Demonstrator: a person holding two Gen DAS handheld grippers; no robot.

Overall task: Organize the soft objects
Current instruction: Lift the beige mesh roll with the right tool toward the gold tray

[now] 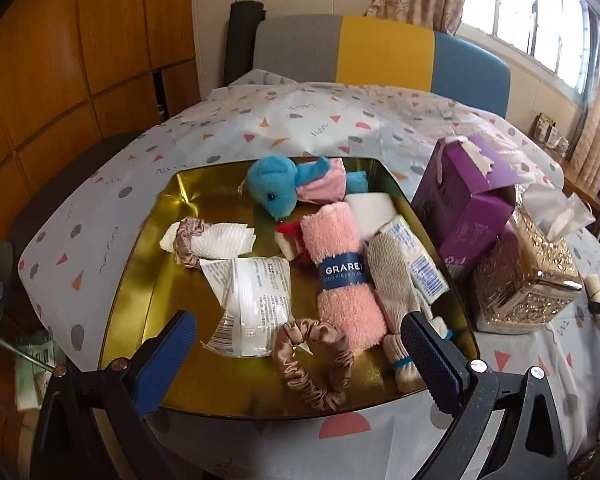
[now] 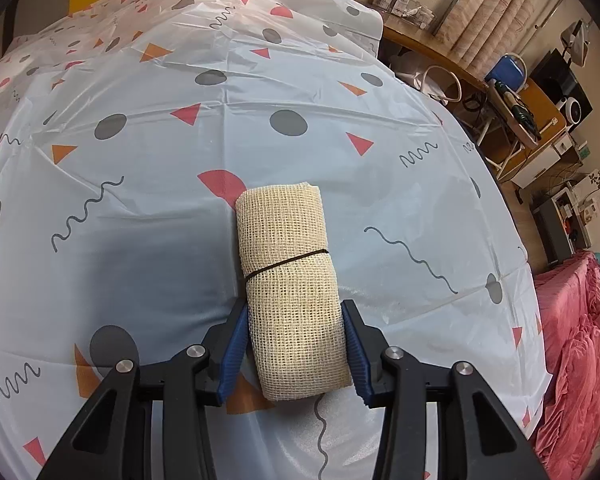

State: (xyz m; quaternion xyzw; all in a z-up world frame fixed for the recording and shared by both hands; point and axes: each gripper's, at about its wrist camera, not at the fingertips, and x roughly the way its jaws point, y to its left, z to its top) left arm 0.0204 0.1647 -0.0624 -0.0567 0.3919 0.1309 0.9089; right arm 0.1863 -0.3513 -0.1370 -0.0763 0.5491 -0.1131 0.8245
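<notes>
Between the blue pads of the right hand-held gripper [image 2: 296,354] one roll of beige mesh cloth [image 2: 290,292] is clamped, bound by a thin dark band and lying on the patterned cloth of the worktop [image 2: 148,208]. Over at the left hand-held gripper [image 1: 300,344], the jaws are spread wide and nothing is held; below them a gold tray [image 1: 172,240] is seen with the soft things gathered in it. One blue plush toy [image 1: 276,194], one rolled pink towel [image 1: 340,268] with a dark label band, two satin scrunchies, the nearer one [image 1: 314,360] free and the farther one [image 1: 184,246] wrapped around a white cloth [image 1: 224,242], one knitted beige mitt [image 1: 396,276] and two printed packets [image 1: 248,304] [image 1: 420,256] are counted. A red item beside the towel is largely hidden. Just beside the tray, a purple box [image 1: 464,200] is stacked against a gold tissue holder [image 1: 528,276]. A chair back is cut off behind.
</notes>
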